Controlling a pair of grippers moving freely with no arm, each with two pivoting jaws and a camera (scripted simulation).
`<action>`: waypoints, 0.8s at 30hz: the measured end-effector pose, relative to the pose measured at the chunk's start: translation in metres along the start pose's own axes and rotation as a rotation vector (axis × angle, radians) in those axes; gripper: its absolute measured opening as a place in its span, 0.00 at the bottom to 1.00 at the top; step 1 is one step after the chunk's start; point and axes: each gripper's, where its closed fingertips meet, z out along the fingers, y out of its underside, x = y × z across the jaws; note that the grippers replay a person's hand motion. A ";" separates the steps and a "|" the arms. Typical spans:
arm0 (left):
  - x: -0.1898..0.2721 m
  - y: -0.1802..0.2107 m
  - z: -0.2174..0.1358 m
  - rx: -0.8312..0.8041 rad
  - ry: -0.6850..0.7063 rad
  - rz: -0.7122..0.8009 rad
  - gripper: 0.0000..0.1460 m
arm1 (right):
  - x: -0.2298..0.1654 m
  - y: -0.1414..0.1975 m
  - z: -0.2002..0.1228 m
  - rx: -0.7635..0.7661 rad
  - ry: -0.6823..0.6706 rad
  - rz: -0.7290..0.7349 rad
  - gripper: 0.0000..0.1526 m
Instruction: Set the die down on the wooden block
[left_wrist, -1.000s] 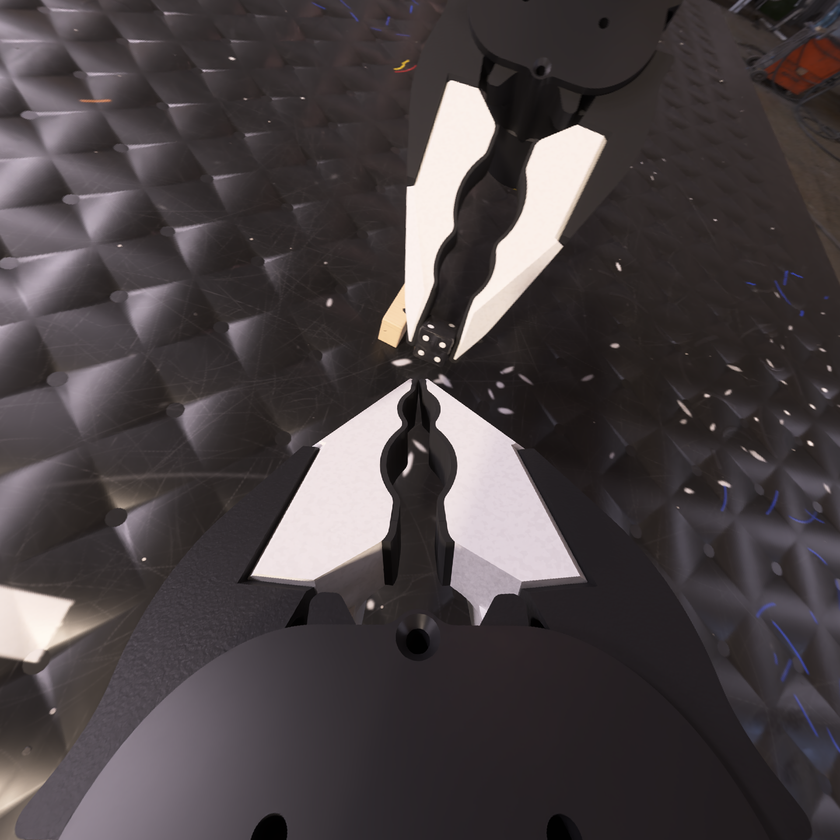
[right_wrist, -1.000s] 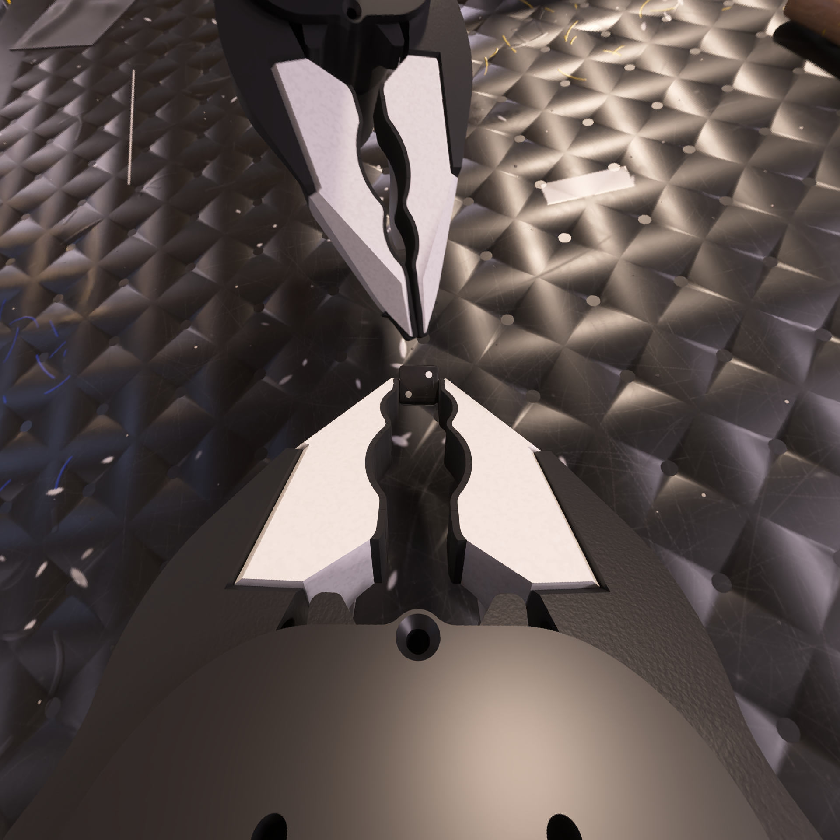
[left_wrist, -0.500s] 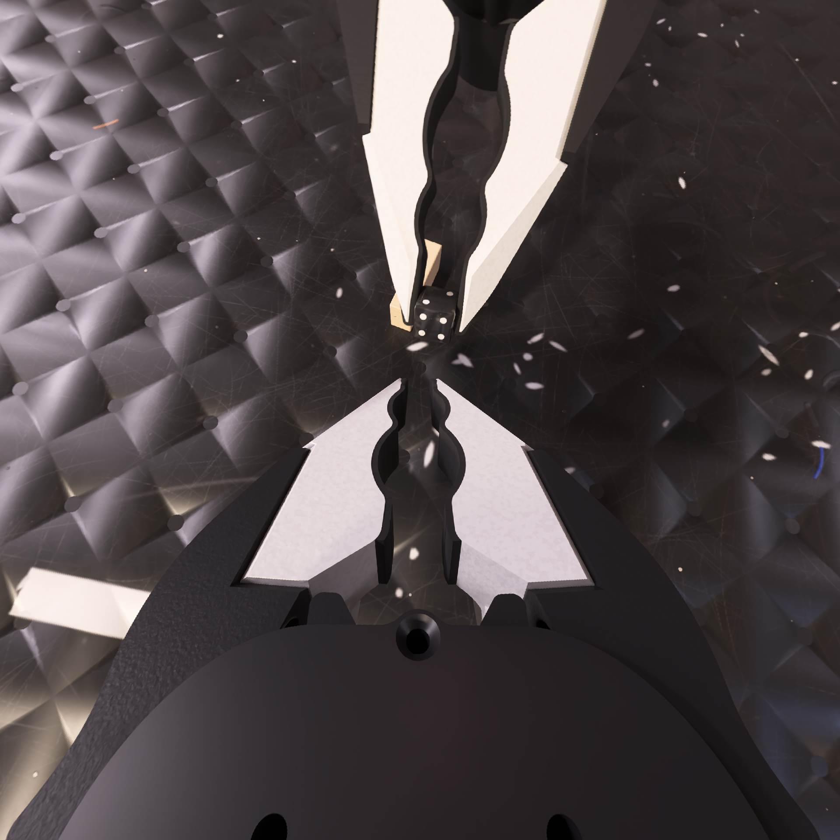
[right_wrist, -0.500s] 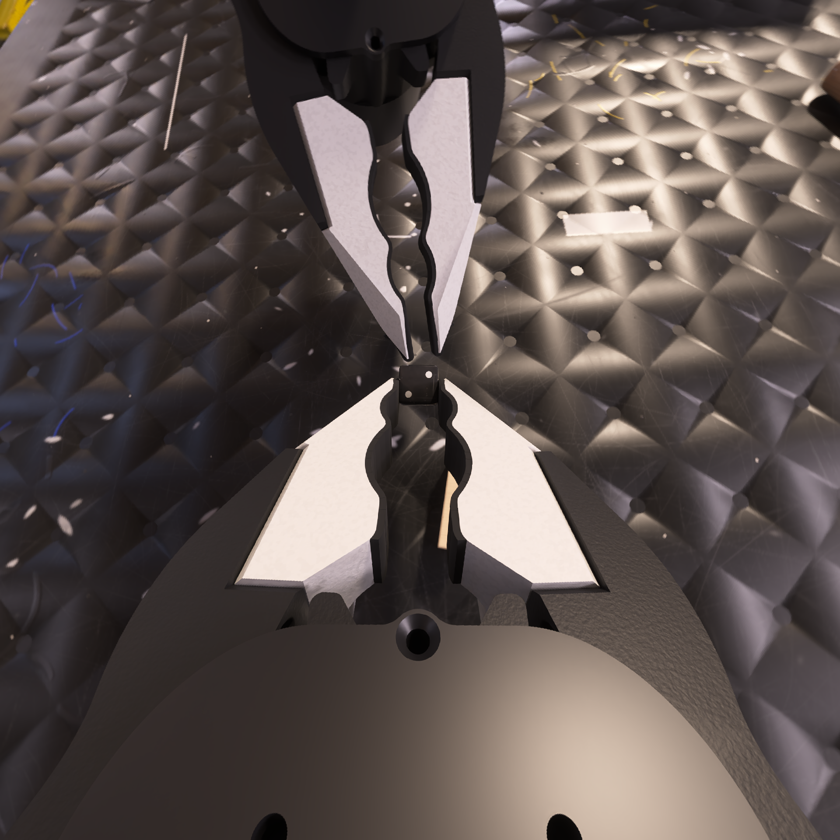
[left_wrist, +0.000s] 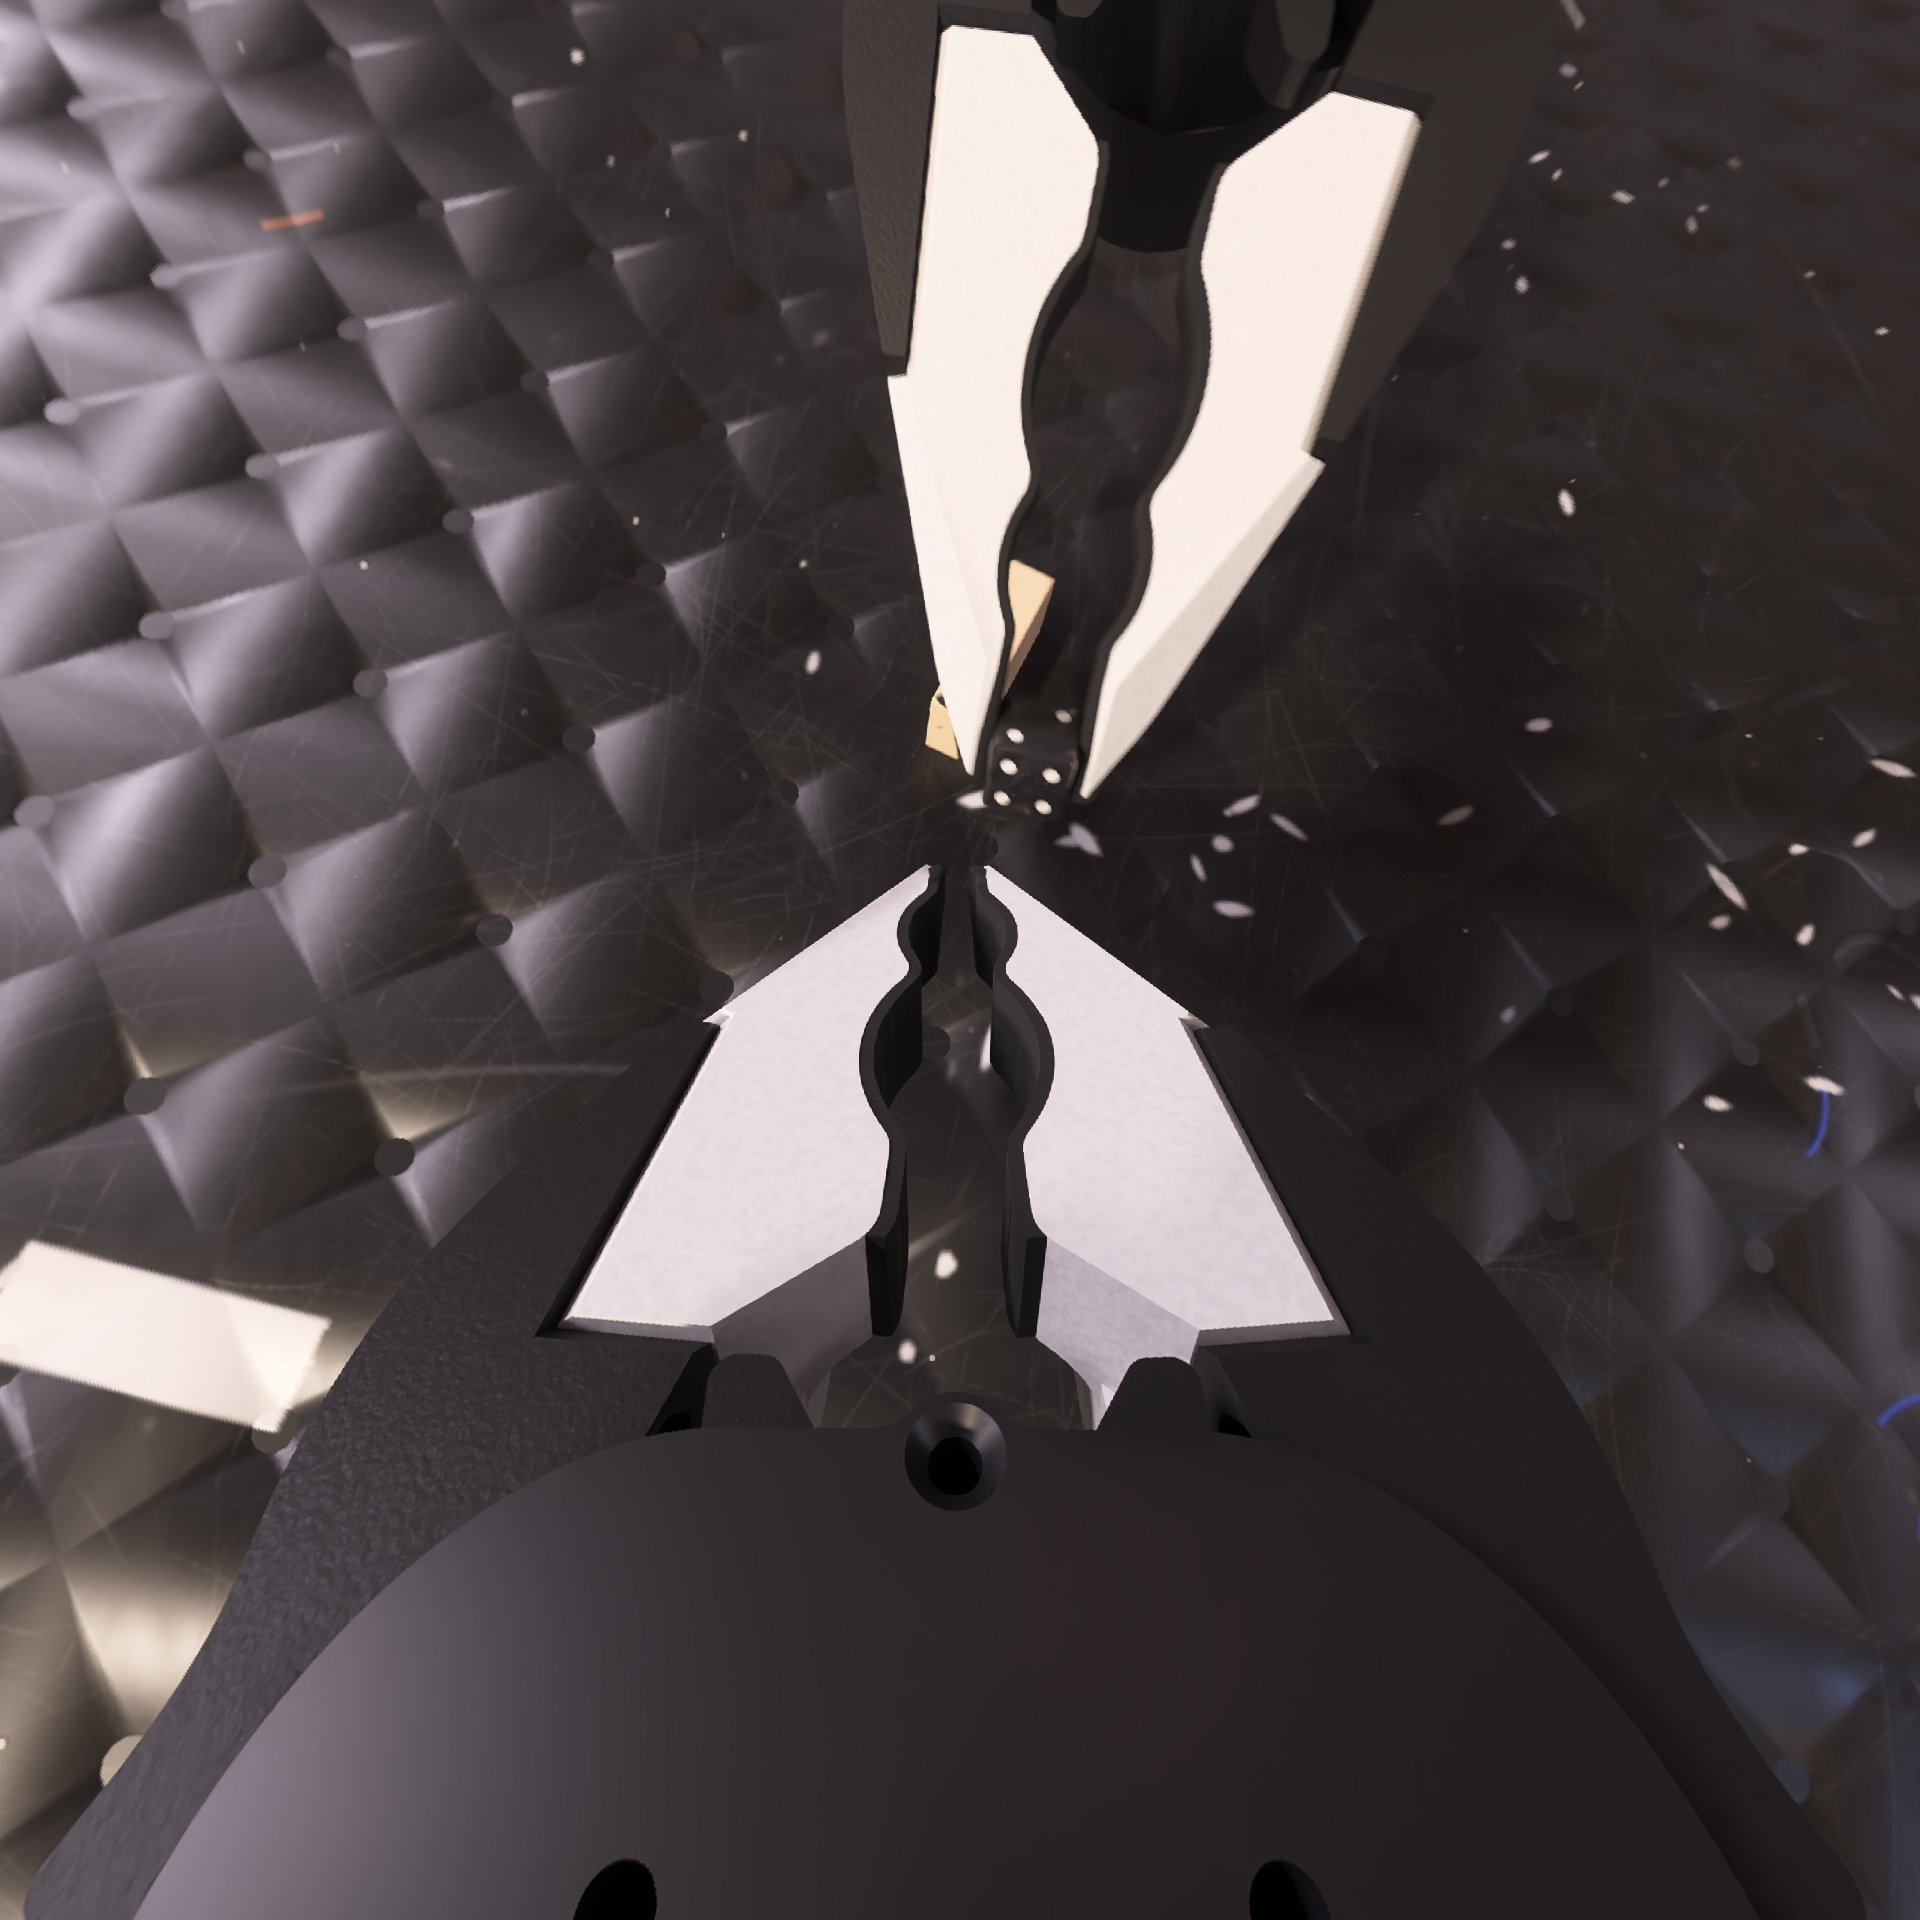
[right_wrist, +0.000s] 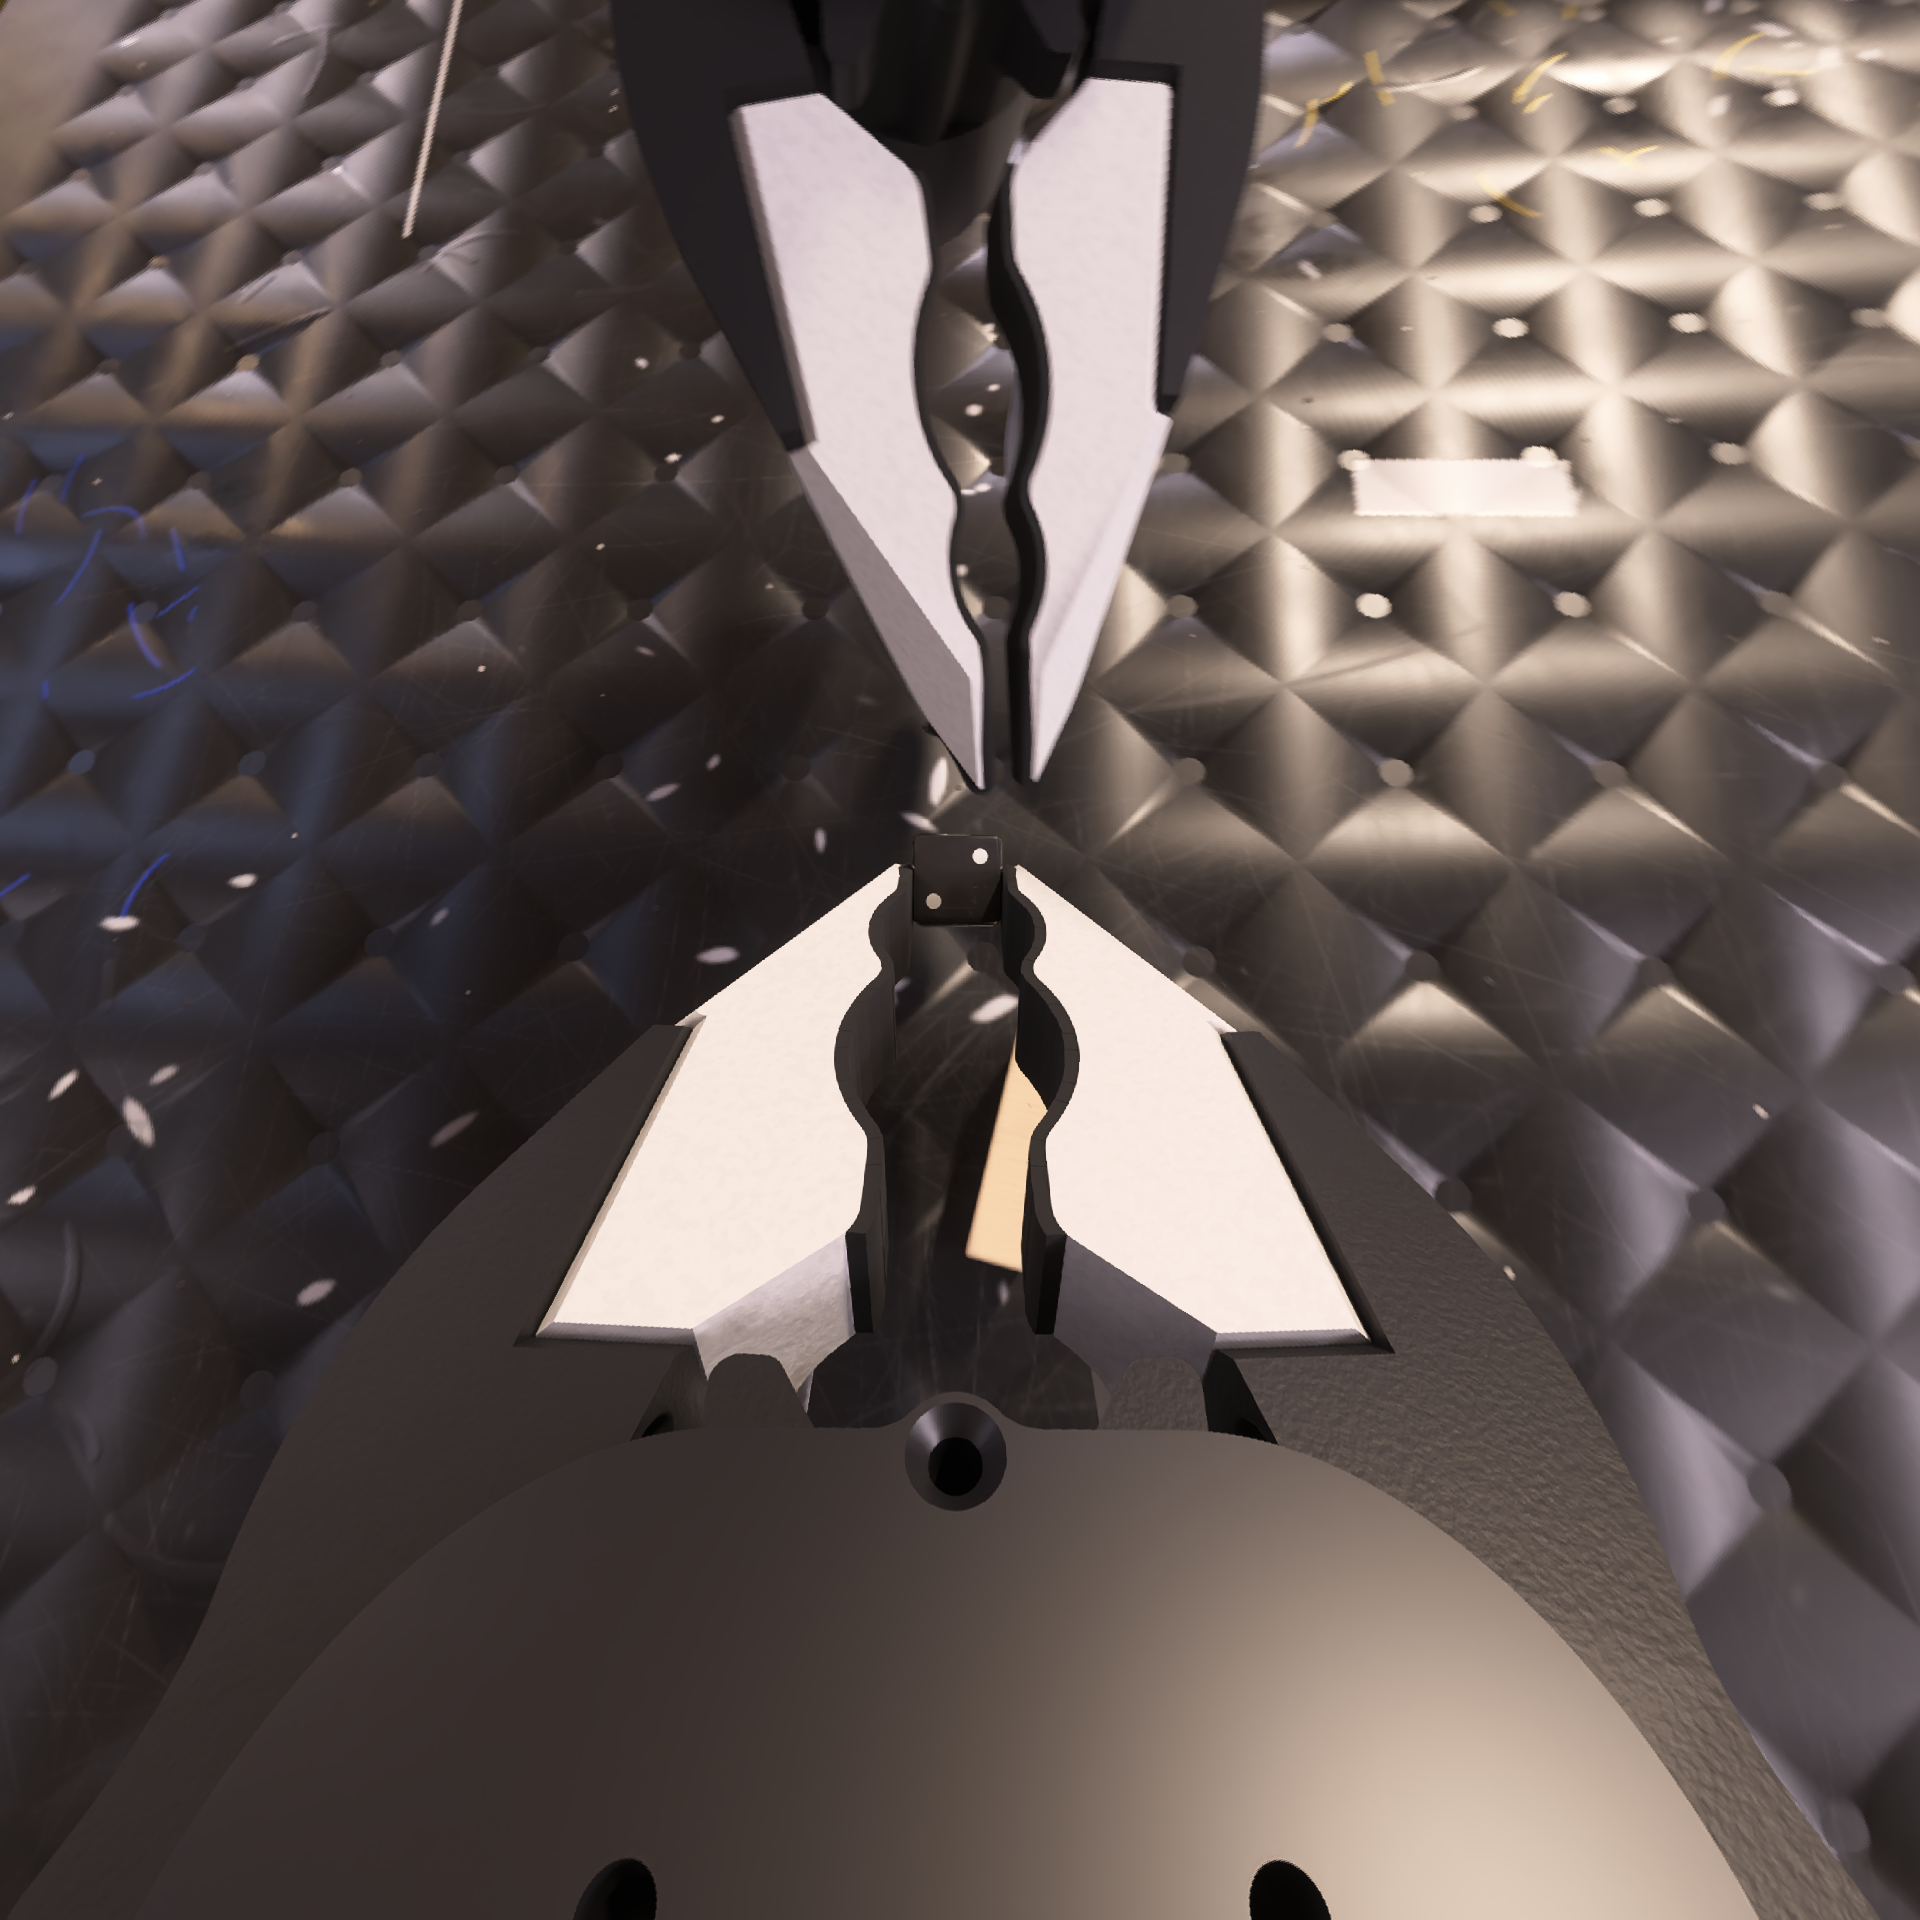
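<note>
1. Counter (left_wrist: 364, 727): we record a dark metal surface embossed in a diamond pattern, scratched, and flecked with small pale chips. A pale flat strip (left_wrist: 156, 1340) lies at the far left of the left wrist view.

2. Left gripper (left_wrist: 958, 883): we see its white fingers drawn nearly together, with a thin slit between the tips and nothing held. It points straight at the other gripper's tips, near them but apart.

3. Wooden block (left_wrist: 1029, 613): we note a small tan piece lying on the counter below the right gripper's fingers. It shows partly between them and partly past the outer edge of one finger.

4. Die (left_wrist: 1031, 764): black with white pips, it sits pinched at the very tips of the right gripper. We place it above the counter, just beside the block's near end, and not resting on the block.

5. Right gripper (right_wrist: 956, 894): its jaws are closed narrowly on the die.
</note>
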 end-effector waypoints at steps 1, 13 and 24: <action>0.001 -0.002 -0.002 0.017 0.005 0.009 0.03 | 0.002 0.000 -0.004 0.009 0.026 0.009 0.11; 0.006 -0.004 -0.018 0.028 -0.025 0.123 0.13 | 0.011 0.057 -0.021 -0.453 0.201 0.117 0.16; -0.008 0.010 -0.019 -0.040 -0.021 0.202 0.22 | 0.012 -0.010 -0.011 0.015 0.098 -0.006 0.13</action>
